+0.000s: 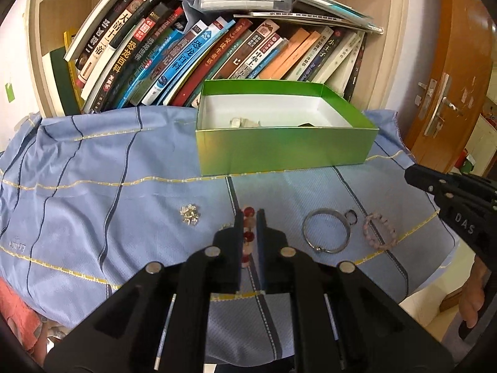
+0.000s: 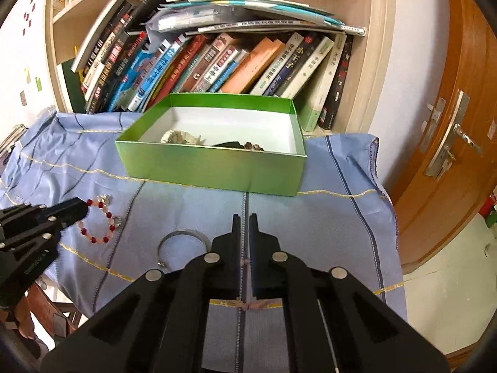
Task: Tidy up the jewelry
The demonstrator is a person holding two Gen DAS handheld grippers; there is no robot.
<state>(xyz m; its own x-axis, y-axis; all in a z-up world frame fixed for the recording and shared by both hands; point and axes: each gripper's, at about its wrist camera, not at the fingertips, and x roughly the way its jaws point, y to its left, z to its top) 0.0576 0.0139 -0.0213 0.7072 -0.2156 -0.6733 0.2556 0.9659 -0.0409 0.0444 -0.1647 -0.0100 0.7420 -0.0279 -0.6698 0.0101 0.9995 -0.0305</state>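
- The left tool [image 1: 250, 213] is seen clenched on the red-and-pink bead bracelet [image 1: 248, 236], whose beads show in the narrow gap between its fingers; from the right wrist view the tip [image 2: 82, 206] is set on one end of that bracelet [image 2: 102, 225], the rest of the loop lying on the cloth
- The right tool [image 2: 245, 217] is held with its fingers drawn close, only a thin slit between them, and nothing is seen gripped; it hangs over the blue striped cloth [image 2: 326, 217] that covers the tabletop
- Just left of the right tool, a silver bangle [image 2: 180, 245] is partly hidden by its body; in the left wrist view the same bangle [image 1: 326, 233] lies flat, with a small ring [image 1: 351, 216] touching its upper right edge
- A pale pink bead bracelet [image 1: 379, 230] is laid just beside the ring, near the right tool [image 1: 413, 175]
- A small silver cluster piece [image 1: 189, 214] rests apart on the cloth, left of the left tool
- Farther back, an open green box [image 1: 285, 146] with a white inside stands on the cloth; some pale and dark pieces [image 2: 186, 138] are already lying in it, too small to be named
- Behind the box a bookshelf [image 1: 217, 46] of leaning books is seen, and a wooden door [image 2: 450, 124] stands at the right
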